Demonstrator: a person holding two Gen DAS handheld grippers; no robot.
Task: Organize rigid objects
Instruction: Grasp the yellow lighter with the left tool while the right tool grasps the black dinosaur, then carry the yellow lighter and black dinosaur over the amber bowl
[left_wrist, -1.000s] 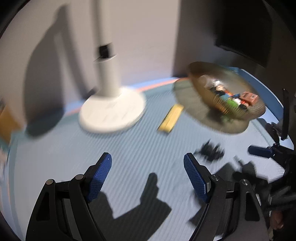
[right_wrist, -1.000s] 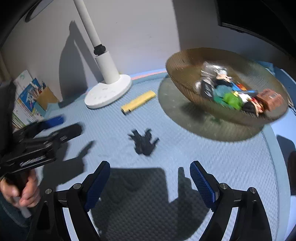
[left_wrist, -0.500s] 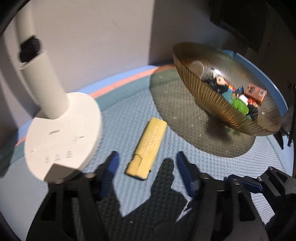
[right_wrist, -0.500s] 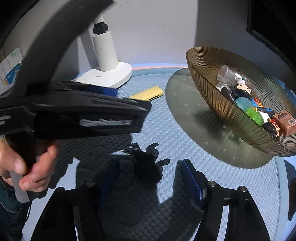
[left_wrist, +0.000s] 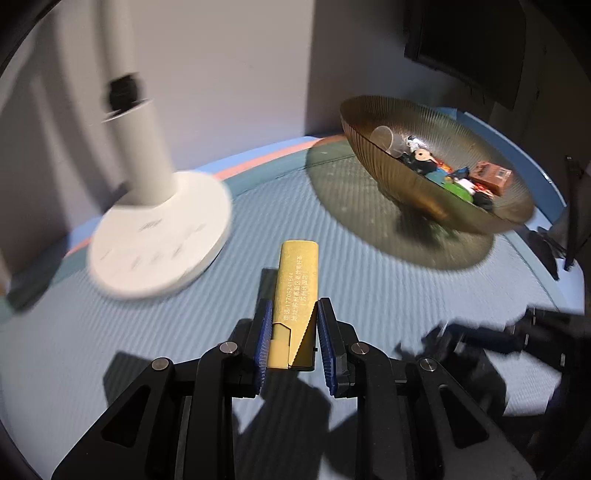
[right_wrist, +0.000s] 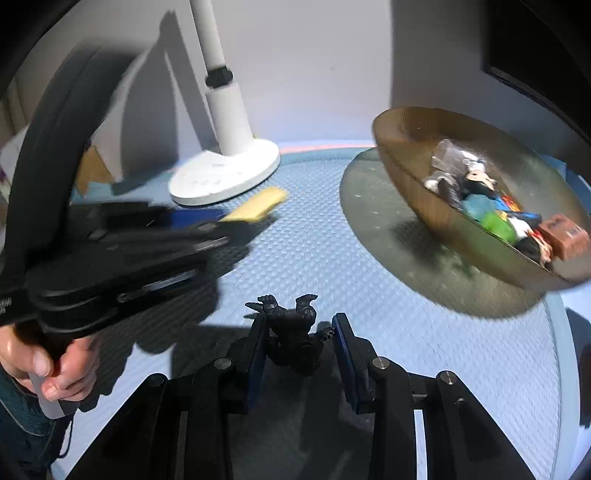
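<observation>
Gripping a yellow bar (left_wrist: 295, 291), the left gripper (left_wrist: 291, 341) has its blue fingers (left_wrist: 264, 339) clamped on the bar's near end; far end w/ printed white text juts out fwd over the blue textured worktop (left_wrist: 369, 295). From the right wrist view the same bar (right_wrist: 258, 208) shows blurred at the tip of the left gripper (right_wrist: 221, 221), near the lamp base, w/ a hand (right_wrist: 51, 363) wrapped on the handle at lower left.

Right gripper (right_wrist: 299, 341) is closing round a small black figure (right_wrist: 293, 338) lying on the worktop (right_wrist: 295, 258). Figure sits btwn the two fingers (right_wrist: 343, 345); left pad looks at or near contact, right pad has a small gap, so not clamped yet.

White lamp (left_wrist: 159, 236) stands at rear left, round base flat on the worktop, pole going up out of frame. Amber ribbed bowl (left_wrist: 491, 206) sits at rear right, well apart from both grippers, holding a pile of small toys (left_wrist: 458, 177): a clear cup, green piece, brown block, others too small to tell. In the right wrist view the bowl (right_wrist: 406, 147) sits right of the lamp (right_wrist: 225, 162).
</observation>
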